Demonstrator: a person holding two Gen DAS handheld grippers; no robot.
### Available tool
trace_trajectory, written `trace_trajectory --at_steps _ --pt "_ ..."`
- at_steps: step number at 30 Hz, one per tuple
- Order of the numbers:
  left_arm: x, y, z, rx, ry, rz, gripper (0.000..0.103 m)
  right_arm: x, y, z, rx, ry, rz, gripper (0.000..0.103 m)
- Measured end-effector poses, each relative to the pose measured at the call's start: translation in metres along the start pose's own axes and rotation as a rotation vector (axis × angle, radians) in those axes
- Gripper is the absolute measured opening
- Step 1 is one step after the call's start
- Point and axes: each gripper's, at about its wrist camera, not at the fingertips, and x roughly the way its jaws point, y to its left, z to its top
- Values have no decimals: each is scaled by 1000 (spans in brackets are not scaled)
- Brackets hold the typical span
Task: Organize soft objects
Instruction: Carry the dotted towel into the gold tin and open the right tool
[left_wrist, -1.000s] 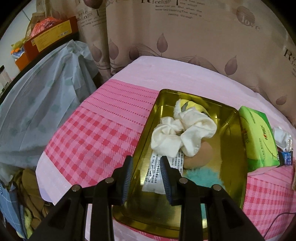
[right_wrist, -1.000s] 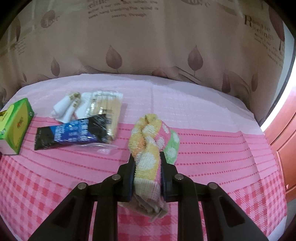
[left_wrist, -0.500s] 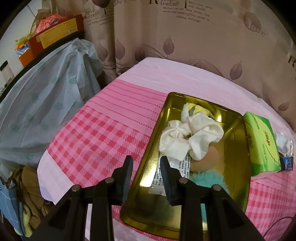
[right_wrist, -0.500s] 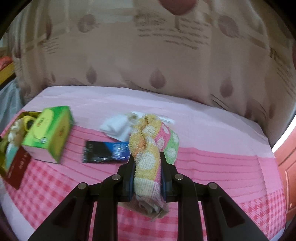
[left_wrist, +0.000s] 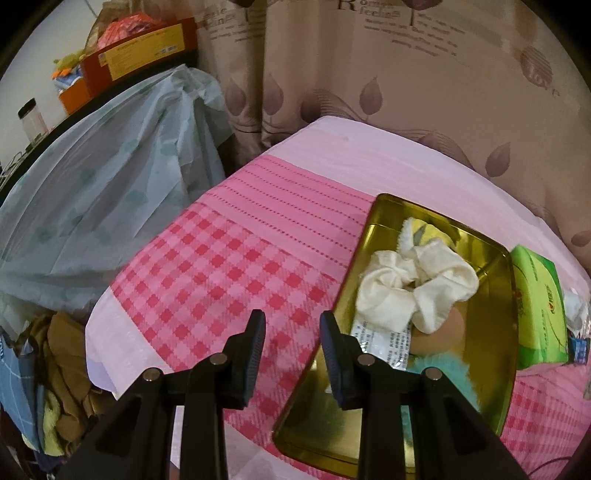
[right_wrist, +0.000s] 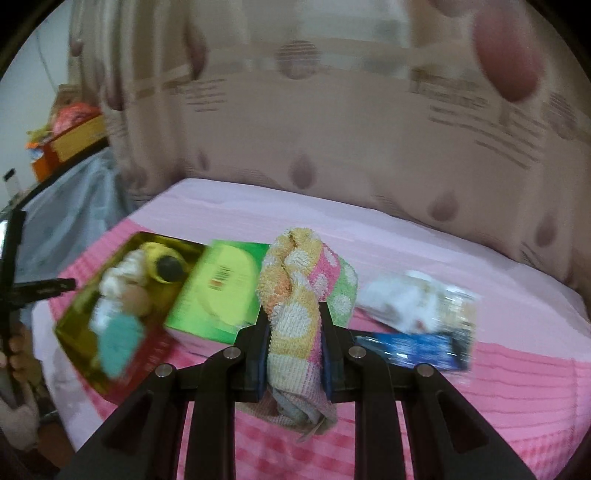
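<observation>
**Towel in the right grip, tray off to the left**

Towel (right_wrist: 295, 310) pinched between the jaws of the right gripper (right_wrist: 293, 345), standing upright with its long axis running up and down, tail dangling below. Out beyond it, the gold tray (right_wrist: 79, 314) lies ahead and to the left, past the green box (right_wrist: 218, 291); the view is blurred. Over on the other side, the left gripper (left_wrist: 291, 345) hangs empty, jaws parted, at the tray's near-left rim (left_wrist: 347, 288). The drop, I'd say, calls for a leftward carry.

Dotted pastel towel (right_wrist: 295, 306), twisted, upright
</observation>
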Motion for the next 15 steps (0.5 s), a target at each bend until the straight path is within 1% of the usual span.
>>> trace_trajectory --at_steps 7,11,15 --pt "3 14 4 -42 10 13 31 22 64 16 -54 15 116 20" --pt "5 23 6 -65 12 31 31 38 96 23 -80 30 147 20" --pt "6 27 6 -75 12 37 31 57 117 26 -85 60 156 20"
